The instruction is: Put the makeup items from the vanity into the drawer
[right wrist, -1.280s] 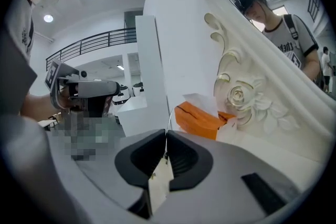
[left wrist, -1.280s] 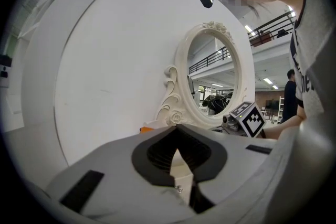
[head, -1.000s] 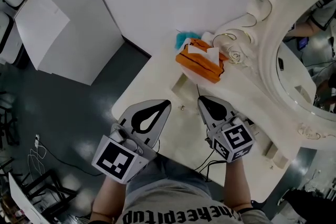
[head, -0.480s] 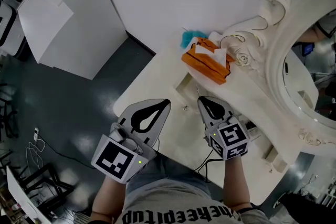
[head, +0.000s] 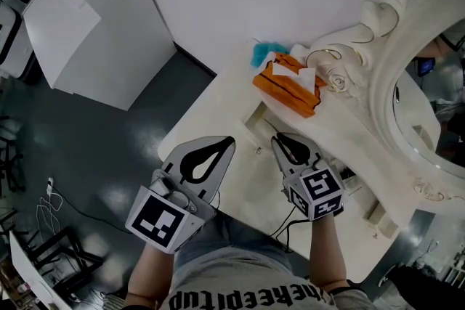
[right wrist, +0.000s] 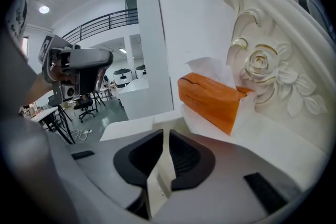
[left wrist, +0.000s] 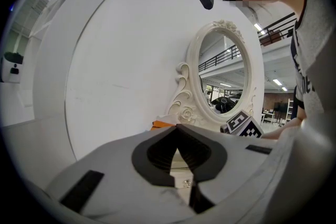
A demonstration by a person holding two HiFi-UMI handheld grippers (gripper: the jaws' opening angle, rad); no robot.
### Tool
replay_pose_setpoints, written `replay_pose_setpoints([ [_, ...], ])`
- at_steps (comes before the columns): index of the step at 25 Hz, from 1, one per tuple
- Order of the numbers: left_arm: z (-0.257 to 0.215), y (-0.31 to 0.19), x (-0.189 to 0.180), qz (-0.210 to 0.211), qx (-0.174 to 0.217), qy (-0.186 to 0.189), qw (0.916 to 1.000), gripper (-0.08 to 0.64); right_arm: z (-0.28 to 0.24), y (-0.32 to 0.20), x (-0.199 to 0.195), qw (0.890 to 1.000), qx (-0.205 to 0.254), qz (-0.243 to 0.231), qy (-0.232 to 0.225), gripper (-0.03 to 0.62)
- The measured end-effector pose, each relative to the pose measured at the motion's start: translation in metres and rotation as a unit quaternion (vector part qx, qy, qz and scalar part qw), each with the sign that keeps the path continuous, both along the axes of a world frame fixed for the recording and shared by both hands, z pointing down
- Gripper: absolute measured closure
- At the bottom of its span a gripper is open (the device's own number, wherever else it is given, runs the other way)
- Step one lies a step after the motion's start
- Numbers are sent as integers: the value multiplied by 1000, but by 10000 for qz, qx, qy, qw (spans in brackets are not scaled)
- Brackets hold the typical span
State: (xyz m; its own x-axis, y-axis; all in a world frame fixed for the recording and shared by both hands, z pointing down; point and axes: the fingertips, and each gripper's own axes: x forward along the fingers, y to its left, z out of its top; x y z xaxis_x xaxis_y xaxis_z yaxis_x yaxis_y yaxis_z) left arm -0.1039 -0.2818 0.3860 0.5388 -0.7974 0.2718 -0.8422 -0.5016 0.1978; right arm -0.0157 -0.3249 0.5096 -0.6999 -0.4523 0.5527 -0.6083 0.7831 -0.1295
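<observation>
The person holds both grippers low over the near edge of the cream-white vanity [head: 218,102], with the tips pointing toward the mirror end.

The left gripper [head: 227,145] has its grey jaws together. In the left gripper view the black pads meet at the tip and leave only a teardrop hollow behind them, with nothing in it. Through that hollow a small metal knob [left wrist: 186,183] shows on the vanity's white surface. In the head view the same knob sits between the two grippers' tips.

The right gripper [head: 280,141] is just beside the left one. Its jaws are all but together, with a thin slit between the pads through which only pale surface shows. It grips nothing. Its cube with square markers [head: 317,192] faces up near the person's wrist.

Ahead of the right gripper, well apart from it, stands an orange rectangular tissue box [head: 285,89] with white tissue poking from its top. The box rests on the vanity's raised back ledge, close to the carved rose [head: 338,80] at the foot of the ornate oval mirror frame [head: 378,47].

Behind the box, against the white wall, lies a small teal object [head: 263,52]. What it is cannot be told. Dark grey floor [head: 87,149] lies to the left of the vanity.
</observation>
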Motion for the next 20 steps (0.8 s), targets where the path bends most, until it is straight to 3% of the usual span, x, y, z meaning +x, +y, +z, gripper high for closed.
replay_pose_setpoints([
  [4,-2,1,-1,49,36,1,10000,538,-5,2,-1,10000,74,43,-43,584],
  [20,-22,14,23,711,263,43,9971,538,-60,30,8,9929,538,622,-859,580],
])
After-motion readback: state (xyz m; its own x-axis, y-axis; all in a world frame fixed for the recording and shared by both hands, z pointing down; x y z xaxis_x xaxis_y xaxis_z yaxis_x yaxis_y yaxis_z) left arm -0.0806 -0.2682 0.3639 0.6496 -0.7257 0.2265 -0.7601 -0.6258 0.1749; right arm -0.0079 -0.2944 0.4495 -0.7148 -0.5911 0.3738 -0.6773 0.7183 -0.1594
